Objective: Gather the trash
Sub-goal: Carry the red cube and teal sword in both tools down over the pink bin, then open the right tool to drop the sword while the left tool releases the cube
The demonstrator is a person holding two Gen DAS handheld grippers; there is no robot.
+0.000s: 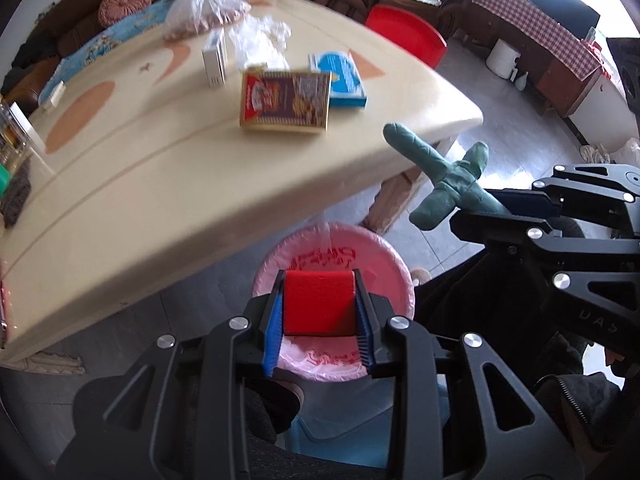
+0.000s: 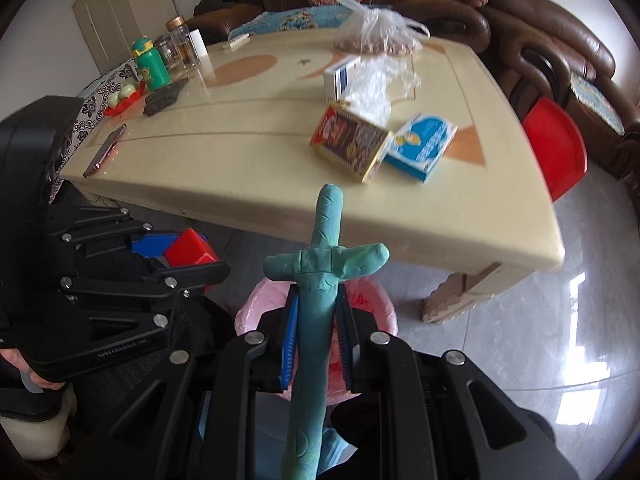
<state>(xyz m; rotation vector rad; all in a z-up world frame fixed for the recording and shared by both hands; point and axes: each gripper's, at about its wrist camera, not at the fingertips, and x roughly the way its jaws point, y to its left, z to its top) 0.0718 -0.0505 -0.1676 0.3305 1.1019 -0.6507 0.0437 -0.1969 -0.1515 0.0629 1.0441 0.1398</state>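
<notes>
My left gripper [image 1: 319, 280] is shut on a red block [image 1: 319, 304] and holds it above the pink-lined bin [image 1: 384, 256] on the floor. My right gripper [image 2: 317, 300] is shut on a teal cross-shaped clay piece [image 2: 325, 264], also above the bin [image 2: 372, 300]. The clay piece also shows in the left wrist view [image 1: 440, 172], as does the right gripper [image 1: 520, 200]. The left gripper with the red block [image 2: 192, 252] shows in the right wrist view. On the cream table [image 1: 160, 184] lie a brown-red box [image 1: 286, 102], a blue box [image 1: 340, 78], a white box [image 1: 214, 60] and crumpled clear plastic [image 1: 260, 40].
A tied plastic bag [image 2: 376, 28] sits at the table's far side. A green bottle [image 2: 150, 64], jars, a fruit plate and a phone [image 2: 106, 150] stand at its left end. A red chair [image 2: 556, 148] and brown sofa [image 2: 540, 40] flank the table.
</notes>
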